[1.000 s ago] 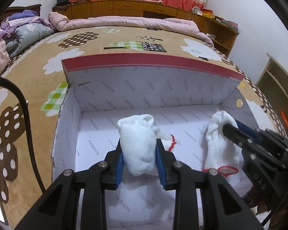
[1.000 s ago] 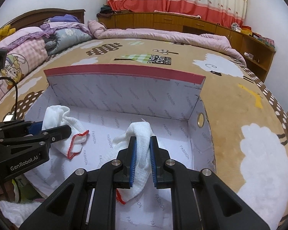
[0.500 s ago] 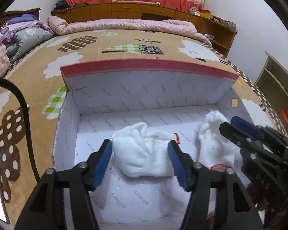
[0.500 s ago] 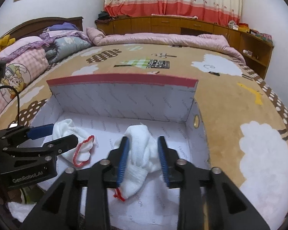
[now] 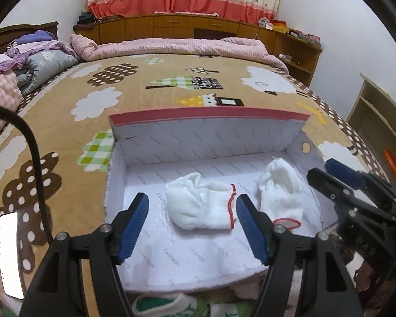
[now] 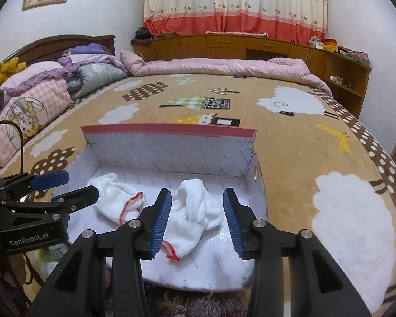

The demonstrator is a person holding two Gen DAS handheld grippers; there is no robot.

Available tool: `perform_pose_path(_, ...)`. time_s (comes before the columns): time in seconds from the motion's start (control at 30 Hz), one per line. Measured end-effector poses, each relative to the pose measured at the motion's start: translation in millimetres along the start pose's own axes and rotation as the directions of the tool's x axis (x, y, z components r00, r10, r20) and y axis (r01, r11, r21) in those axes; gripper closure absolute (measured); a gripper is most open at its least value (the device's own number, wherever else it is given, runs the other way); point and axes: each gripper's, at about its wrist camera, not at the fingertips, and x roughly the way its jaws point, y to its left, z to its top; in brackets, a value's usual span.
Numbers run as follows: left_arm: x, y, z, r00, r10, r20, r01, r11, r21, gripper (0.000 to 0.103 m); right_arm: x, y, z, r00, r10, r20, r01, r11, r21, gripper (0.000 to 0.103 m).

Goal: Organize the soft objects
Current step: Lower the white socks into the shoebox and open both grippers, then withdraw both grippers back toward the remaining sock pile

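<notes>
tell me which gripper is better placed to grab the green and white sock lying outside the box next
Left. The green and white sock lies just below the open left gripper, outside the white box's near edge. The right gripper, also open, shows no such sock in its view.

"FASHION" repeated on box lining point(image 5: 187, 251), "GenRobot.AI" on left tool point(image 6: 50, 185)

Two socks side by side in the box point(image 5: 208, 142), left sock point(image 5: 198, 204), right sock point(image 5: 281, 192), box on bed point(image 5: 145, 84)
</notes>
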Motion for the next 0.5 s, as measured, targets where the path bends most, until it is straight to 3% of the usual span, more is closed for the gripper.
perform_pose_path(0.5,-64,8,-22,0.999,0.004,0.032,-0.004,1.0,-0.007,0.031,-57,-4,-26,1.0,-0.008,0.02,0.007,1.0,0.03,0.061)
